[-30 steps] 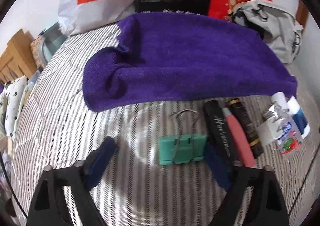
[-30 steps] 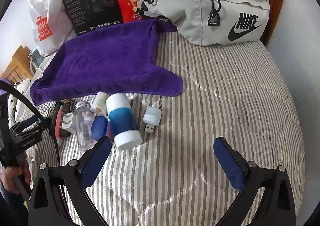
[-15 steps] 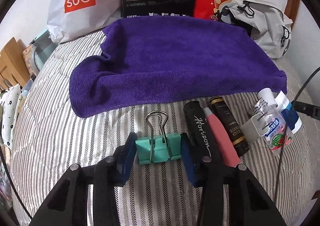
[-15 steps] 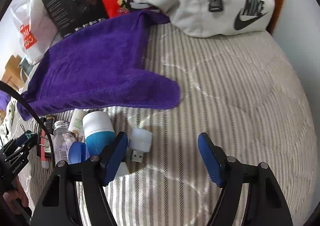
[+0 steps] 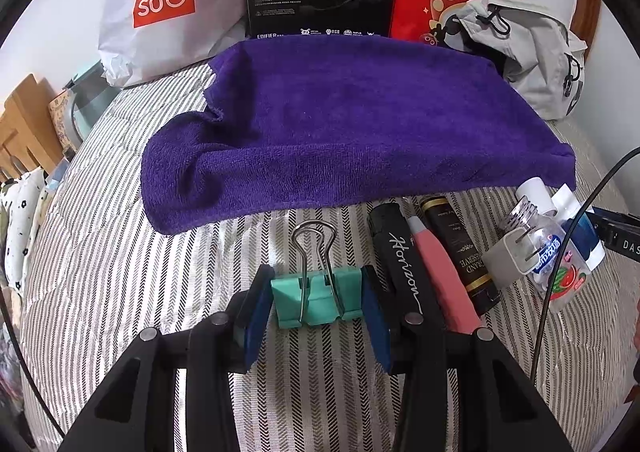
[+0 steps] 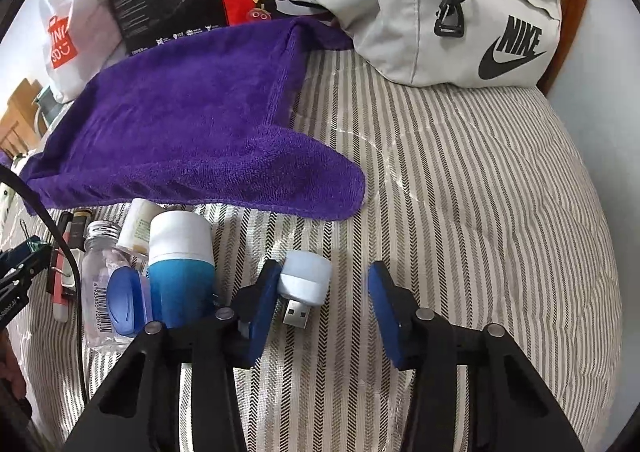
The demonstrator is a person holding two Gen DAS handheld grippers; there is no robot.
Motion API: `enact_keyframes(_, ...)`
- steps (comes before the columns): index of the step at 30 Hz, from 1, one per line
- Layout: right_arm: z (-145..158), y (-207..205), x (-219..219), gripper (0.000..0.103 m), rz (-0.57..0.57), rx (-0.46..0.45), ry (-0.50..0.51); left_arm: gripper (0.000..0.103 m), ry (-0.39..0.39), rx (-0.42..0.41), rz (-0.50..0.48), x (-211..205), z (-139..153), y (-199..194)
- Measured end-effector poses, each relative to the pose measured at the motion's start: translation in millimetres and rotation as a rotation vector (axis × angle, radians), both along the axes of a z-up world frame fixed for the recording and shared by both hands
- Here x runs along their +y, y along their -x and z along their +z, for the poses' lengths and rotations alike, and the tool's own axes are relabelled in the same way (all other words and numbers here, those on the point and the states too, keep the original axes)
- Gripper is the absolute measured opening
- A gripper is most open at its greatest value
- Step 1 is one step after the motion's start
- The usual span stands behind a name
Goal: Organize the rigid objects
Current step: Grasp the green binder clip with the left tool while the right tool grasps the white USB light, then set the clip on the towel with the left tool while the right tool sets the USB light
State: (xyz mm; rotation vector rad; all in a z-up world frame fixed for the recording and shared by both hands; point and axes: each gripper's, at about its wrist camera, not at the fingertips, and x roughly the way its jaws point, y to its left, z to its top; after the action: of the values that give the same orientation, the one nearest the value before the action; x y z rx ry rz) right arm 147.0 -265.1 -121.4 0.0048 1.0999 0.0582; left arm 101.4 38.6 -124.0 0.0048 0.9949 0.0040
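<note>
Left claw (image 5: 316, 298): clenched on the green binder clip (image 5: 316, 300), black tube (image 5: 402, 264) just right.
Right claw (image 6: 322, 302): released around the USB light (image 6: 305, 284); bare striped bed (image 6: 480, 211) to the right.

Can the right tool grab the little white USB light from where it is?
Probably yes. The USB light already lies between the open right tool's fingers, against the left finger, with nothing covering it.

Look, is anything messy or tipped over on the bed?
Yes. The purple towel is rumpled, with its left end bunched up. The clear bottle lies on its side among jumbled things. Nothing looks spilled or broken.
</note>
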Motion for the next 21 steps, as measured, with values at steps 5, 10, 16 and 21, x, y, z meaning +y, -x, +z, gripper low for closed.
enact_keyframes(5, 1, -3, -6, 0.029, 0.002, 0.017, -0.027, 0.041, 0.001, 0.007, -0.011, 1, 0, -1)
enact_keyframes(10, 5, 1, -13, 0.029, 0.011, 0.038, -0.071, 0.041, 0.023, 0.026, -0.023, 6, 1, -3)
enact_keyframes(16, 28, 3, -14, 0.029, 0.029, 0.004, -0.079, 0.041, 0.051, 0.031, -0.009, 17, 6, 1)
enact_keyframes(21, 56, -9, -2, 0.029, 0.086, -0.051, -0.09, 0.041, 0.044, -0.001, 0.013, 31, 25, 0)
